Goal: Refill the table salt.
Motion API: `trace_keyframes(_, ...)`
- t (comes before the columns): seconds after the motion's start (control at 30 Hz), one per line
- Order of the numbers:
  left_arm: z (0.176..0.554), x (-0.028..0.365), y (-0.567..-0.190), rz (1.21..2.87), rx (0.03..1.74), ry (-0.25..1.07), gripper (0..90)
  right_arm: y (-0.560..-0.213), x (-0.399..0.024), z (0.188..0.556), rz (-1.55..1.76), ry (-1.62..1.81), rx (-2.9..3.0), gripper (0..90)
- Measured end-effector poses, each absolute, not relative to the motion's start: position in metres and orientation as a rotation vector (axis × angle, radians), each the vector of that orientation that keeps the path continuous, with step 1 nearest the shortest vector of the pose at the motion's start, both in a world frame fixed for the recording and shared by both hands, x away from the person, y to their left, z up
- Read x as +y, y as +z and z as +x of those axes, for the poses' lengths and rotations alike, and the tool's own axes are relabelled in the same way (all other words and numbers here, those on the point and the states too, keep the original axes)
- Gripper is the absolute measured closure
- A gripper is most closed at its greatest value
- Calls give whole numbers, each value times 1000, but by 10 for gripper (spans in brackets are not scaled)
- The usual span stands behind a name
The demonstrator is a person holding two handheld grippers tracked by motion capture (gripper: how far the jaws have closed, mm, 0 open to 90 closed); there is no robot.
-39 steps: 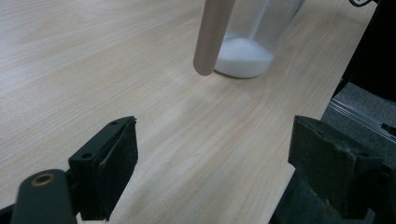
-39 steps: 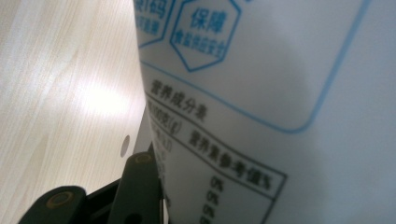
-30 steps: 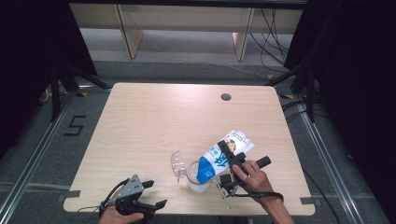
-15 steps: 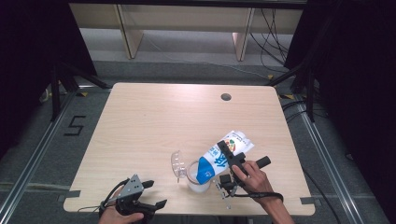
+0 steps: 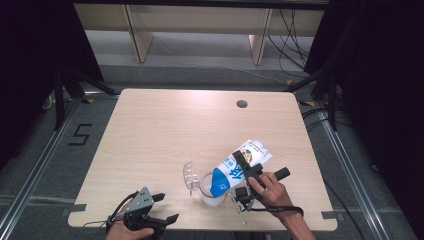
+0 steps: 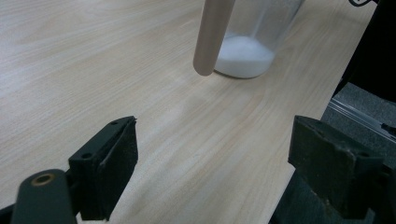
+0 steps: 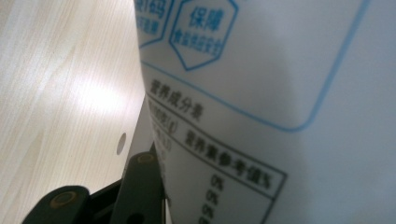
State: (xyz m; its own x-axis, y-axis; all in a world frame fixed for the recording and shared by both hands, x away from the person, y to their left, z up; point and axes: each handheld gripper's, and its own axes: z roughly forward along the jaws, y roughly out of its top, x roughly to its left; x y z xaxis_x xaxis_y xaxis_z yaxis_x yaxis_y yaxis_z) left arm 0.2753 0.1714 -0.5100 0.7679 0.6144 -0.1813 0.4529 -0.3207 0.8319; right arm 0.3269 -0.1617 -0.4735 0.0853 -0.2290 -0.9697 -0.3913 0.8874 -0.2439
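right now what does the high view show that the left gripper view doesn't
High view alone: the blue and white bag tilted mouth-down over the cup, clamped in the right gripper, plus the left gripper held apart near the table's front edge. Left gripper view alone: white powder lying in the cup's bottom, a wooden stick in front of it, and its own jaws wide open. Both share the cup and the table.

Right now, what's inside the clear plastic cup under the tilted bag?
A low layer of white powder covers the bottom of the clear plastic cup. The tilted blue-and-white bag, clamped in the right hand-held gripper, hides the cup's mouth from above.
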Motion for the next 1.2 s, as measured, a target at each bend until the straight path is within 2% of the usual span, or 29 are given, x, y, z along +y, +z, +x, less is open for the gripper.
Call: trace_keyframes(1.2, 275, 171, -510, 1966, 809, 204, 153, -473, -162, 326, -509, 135, 1499, 646)
